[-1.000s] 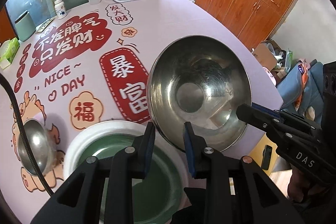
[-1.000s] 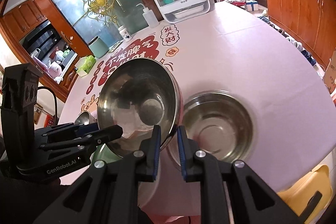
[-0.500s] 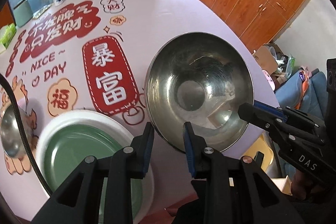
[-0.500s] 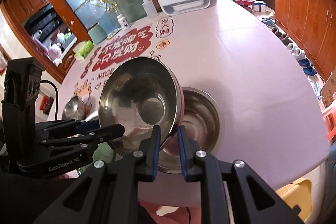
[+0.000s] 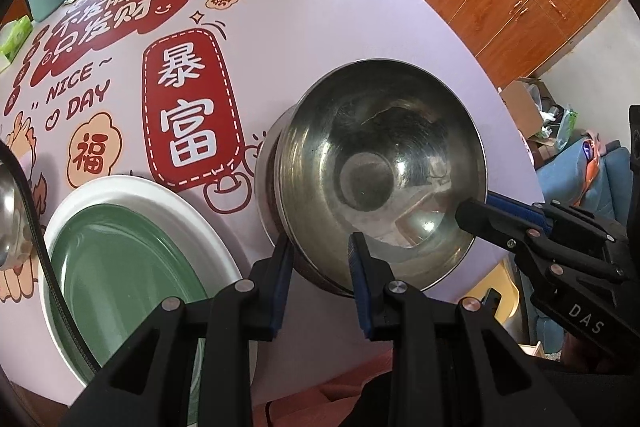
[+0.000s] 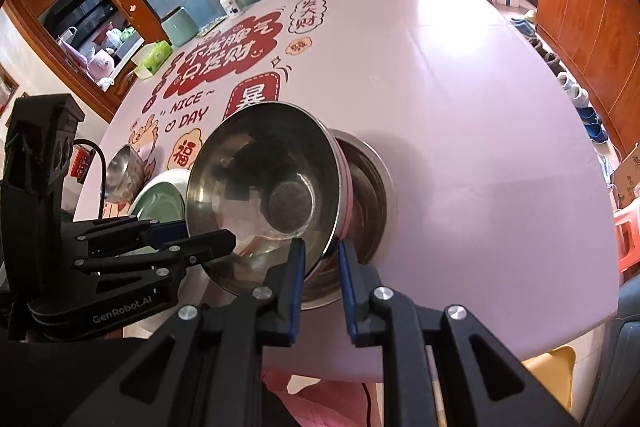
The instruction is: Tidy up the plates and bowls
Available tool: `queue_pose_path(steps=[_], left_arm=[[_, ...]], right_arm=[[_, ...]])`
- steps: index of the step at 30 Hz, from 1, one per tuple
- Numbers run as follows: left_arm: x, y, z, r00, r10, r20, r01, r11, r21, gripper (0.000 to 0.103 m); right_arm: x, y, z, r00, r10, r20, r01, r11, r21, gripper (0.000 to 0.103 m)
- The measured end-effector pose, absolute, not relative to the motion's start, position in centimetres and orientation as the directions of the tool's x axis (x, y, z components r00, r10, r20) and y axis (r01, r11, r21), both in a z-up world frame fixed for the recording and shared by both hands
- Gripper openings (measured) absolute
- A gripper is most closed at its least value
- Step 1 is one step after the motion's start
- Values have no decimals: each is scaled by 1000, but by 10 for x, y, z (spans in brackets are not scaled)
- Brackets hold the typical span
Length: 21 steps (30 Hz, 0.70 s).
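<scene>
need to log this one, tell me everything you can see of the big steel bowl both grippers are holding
The steel bowl is round, shiny stainless with a flat circular base and a pink outer band seen from the right wrist. It is tilted and empty. The left gripper and right gripper each pinch its near rim. It hangs over a second steel bowl on the table.

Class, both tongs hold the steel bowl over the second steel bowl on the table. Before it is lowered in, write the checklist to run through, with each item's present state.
1. Left tongs clamped on the rim of the held bowl: ok.
2. Right tongs clamped on its rim at another spot: ok.
3. Held bowl level: not ok, it tilts in both views.
4. Held bowl above the lower bowl: ok, they overlap; exact centring cannot tell.
5. Lower bowl empty inside: cannot tell, mostly hidden.
6. Green plate clear of the stack: ok, it lies apart on the table.
</scene>
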State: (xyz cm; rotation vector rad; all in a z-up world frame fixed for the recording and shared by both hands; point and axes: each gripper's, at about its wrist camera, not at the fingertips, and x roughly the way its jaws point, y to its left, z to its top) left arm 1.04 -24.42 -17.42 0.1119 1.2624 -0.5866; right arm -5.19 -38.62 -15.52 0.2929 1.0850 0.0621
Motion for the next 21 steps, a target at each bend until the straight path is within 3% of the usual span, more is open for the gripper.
queue_pose_path(steps=[21], left_arm=[[14,-255,-182,148,-314,-938,472,856,-212,29]], right_arm=[[-44,-395,-174,425,223,-877,127,945,302,19]])
